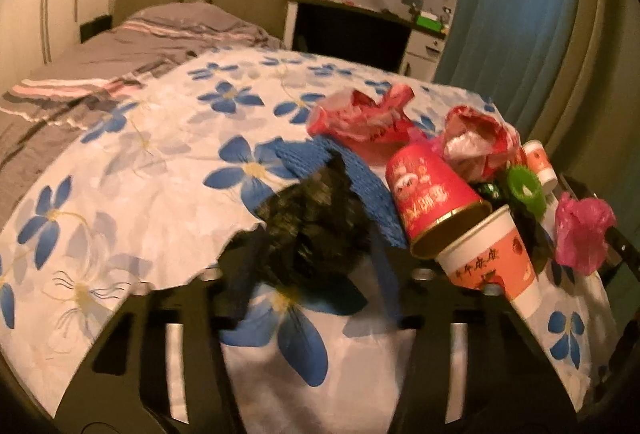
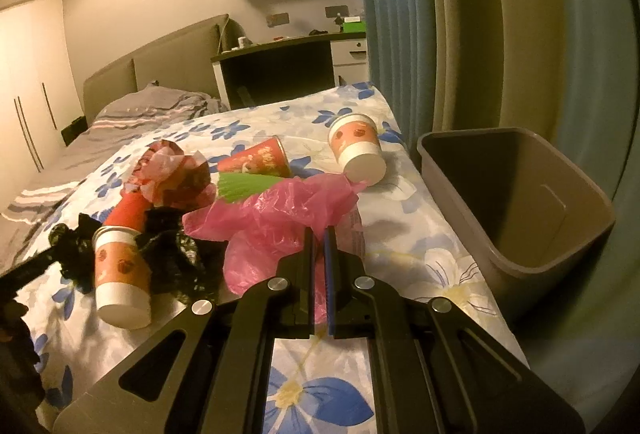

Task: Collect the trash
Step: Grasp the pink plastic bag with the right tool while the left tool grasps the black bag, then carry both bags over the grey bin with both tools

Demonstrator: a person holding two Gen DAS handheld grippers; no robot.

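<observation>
Your right gripper (image 2: 319,234) pinches the pink bag (image 2: 276,222); lift it slowly over the bin (image 2: 560,254). Your left gripper (image 1: 308,234) grips the black bag (image 1: 312,230).

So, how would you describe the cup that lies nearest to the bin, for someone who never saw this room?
Start at the grey plastic bin beside the flower-print bedsheet. Just left of it, apart from the trash heap, lies a paper cup with an orange band, its white base pointing toward the camera. Its twin lies against black plastic.
</observation>
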